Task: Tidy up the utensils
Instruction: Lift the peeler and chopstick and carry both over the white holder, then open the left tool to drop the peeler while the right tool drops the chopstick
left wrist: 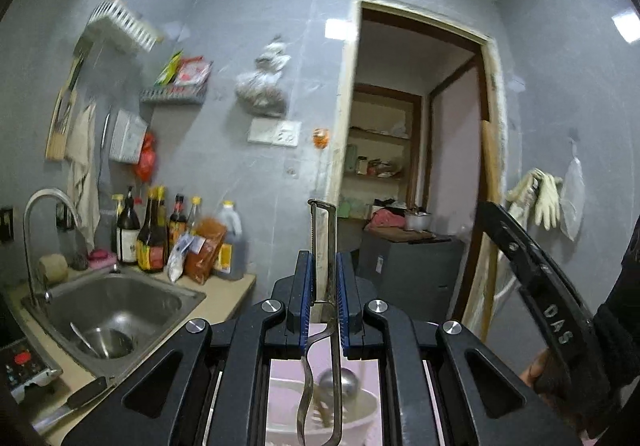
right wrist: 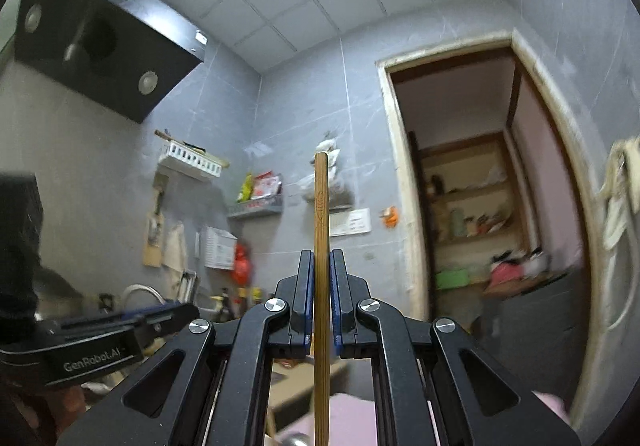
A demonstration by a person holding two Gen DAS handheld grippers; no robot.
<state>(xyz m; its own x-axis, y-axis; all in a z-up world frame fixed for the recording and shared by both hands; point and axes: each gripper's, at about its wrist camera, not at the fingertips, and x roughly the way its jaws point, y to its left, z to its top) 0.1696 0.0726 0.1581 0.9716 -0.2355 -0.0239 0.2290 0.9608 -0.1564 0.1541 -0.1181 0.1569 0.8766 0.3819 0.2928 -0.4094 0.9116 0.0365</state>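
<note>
Bamboo chopstick [right wrist: 321, 246] clamped upright in right gripper [right wrist: 321, 286], metal peeler [left wrist: 323, 246] pinched in left gripper [left wrist: 323, 290], both high above pink bowl [left wrist: 360, 410]. Thin grips, so could pivot, slip, or clip each other mid-air.

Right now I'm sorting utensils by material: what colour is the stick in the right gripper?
Golden-brown bamboo chopstick, clearest in the right wrist view.

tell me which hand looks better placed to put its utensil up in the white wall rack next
Left, probably. The white rack sits nearer in the left view, and the left gripper, clamped on the metal peeler, points toward that side. The right gripper holds the chopstick farther off.
</note>
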